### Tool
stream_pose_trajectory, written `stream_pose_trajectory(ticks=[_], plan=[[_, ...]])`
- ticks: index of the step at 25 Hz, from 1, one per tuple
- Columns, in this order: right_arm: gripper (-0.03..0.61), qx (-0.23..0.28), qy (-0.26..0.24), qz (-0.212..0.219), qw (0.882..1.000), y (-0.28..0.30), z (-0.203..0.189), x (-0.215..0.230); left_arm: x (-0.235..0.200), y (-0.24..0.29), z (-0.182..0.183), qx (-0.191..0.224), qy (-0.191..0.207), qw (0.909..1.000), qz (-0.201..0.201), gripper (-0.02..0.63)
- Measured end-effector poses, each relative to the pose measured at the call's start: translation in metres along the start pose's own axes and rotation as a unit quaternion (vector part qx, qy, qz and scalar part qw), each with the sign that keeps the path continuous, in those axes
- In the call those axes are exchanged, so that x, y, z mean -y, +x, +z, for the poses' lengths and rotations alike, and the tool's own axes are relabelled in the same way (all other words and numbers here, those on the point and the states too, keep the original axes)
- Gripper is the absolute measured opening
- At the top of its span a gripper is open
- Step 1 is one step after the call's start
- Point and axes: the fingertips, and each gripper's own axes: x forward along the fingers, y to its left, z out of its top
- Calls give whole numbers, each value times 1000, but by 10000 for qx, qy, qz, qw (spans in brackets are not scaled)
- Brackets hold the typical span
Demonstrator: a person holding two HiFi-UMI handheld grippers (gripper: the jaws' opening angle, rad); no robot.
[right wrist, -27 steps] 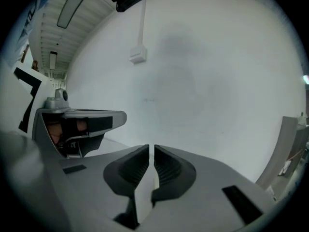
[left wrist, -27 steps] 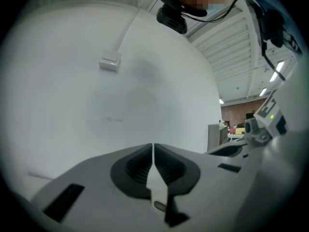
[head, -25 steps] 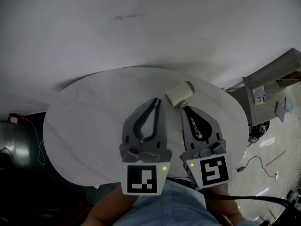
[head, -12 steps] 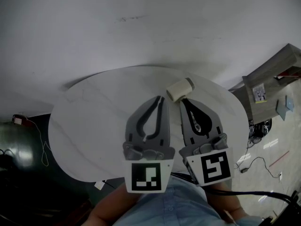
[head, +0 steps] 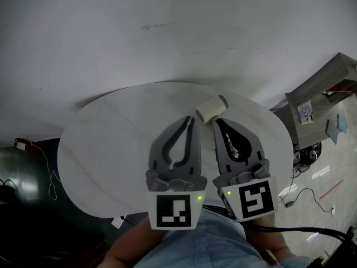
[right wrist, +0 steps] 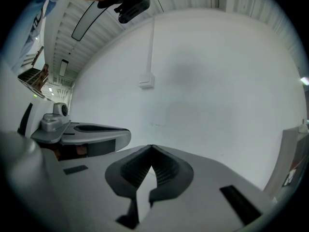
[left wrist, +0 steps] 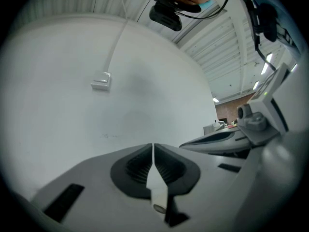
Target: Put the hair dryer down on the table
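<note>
A cream hair dryer (head: 212, 109) lies on the round white table (head: 111, 144), near its far edge. The head view shows my right gripper (head: 217, 121) shut and empty, its tips just short of the dryer and apart from it. My left gripper (head: 190, 119) hangs beside it, also shut with nothing in it. In the left gripper view the left gripper (left wrist: 153, 147) has its jaws together and faces a bare white wall. The right gripper (right wrist: 152, 148) looks the same in its own view. Neither gripper view shows the dryer.
A wooden cabinet (head: 323, 94) stands to the right of the table, with cables (head: 304, 191) on the floor below it. A dark green object (head: 17, 166) sits at the left. A small white box (left wrist: 100, 81) with a conduit is fixed to the wall ahead.
Both grippers have lifted slightly and drawn back a little from the dryer. The dryer stays where it lay on the table.
</note>
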Motion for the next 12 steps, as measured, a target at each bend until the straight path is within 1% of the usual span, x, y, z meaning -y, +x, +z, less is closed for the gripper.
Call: stream_pose_trajectory(ticks=[12], plan=[[11,-43,-31,84,10000,2,-1,0,3,2,0,10,-54,10000,-3,17]])
